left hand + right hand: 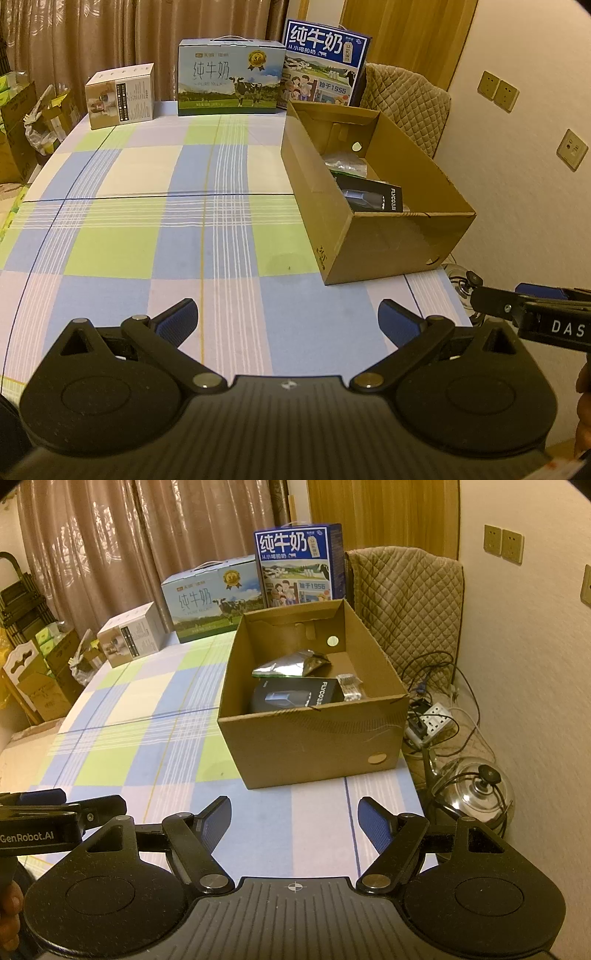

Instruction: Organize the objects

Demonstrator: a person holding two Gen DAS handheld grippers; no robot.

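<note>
An open cardboard box (402, 240) (314, 738) stands on the right side of the checked table (147, 206) (147, 716). Inside lie a black shaver box (373, 197) (295, 698), a silver foil pouch (284, 666) (345, 162) and a small clear packet (351, 688). My left gripper (288, 319) hovers open over the table's near edge, nothing between its fingers. My right gripper (293, 821) is open too, in front of the cardboard box and empty. Each gripper shows at the edge of the other's view.
Two milk cartons (231, 77) (325, 64) and a small white box (120, 96) stand at the table's far edge. A quilted chair (406, 598) is behind the cardboard box. On the floor to the right are a steel kettle (476, 790), a power strip (430, 718) and cables.
</note>
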